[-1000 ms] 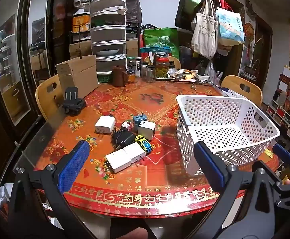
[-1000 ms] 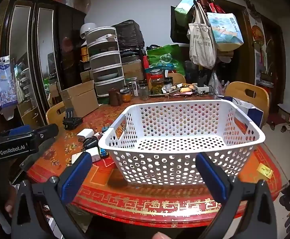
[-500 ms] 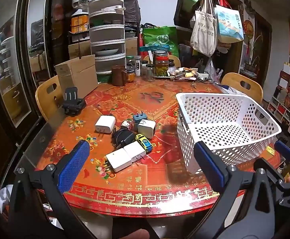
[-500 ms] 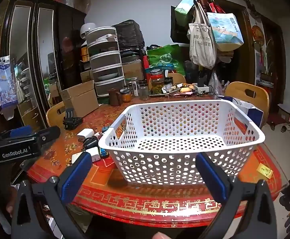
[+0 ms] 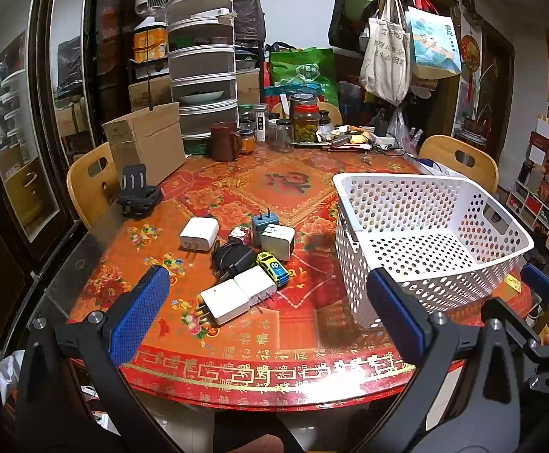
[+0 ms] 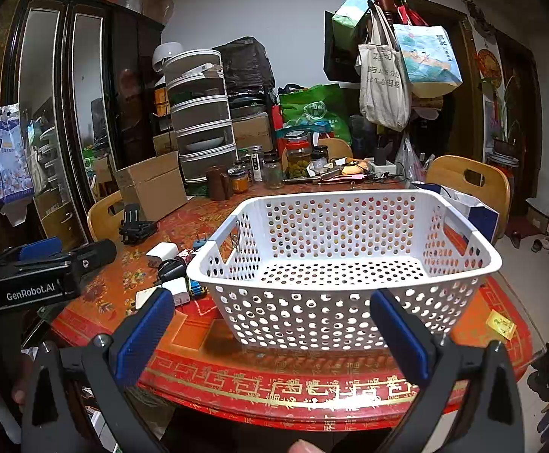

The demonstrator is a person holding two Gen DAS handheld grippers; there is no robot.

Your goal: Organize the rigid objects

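Item 1. White perforated plastic basket [image 5: 425, 226], rectangular, empty. It is stood upright on the right half of the round red table with gold-patterned edge [image 5: 274, 373], open side up; judged to be placed there as the receiving container for the loose items.

Item 2. Cluster of small rigid objects, lying on the table just left of the basket and apart from it. Counted within it: a white square plug adapter [image 5: 199, 233] at the far left; a blue two-pin plug [image 5: 265, 222]; a white cube charger [image 5: 278, 241]; a small red-and-white printed cube [image 5: 239, 234]; a black corded adapter [image 5: 233, 258]; a yellow and blue toy car [image 5: 272, 268]; two white chargers lying side by side [image 5: 236, 294], nearest the table edge. Several are touching. Nothing is yet seen in the basket, so sorting is judged not begun.

Item 3. Left gripper [image 5: 267, 313], blue-padded, black-framed. It is held low before the near table edge, aimed at the cluster; jaws spread wide, nothing between them.

Item 4. Right gripper [image 6: 274, 330], same make. It is held level before the near basket wall, clear of it; jaws likewise wide apart and empty. The left gripper's body is seen at its left.
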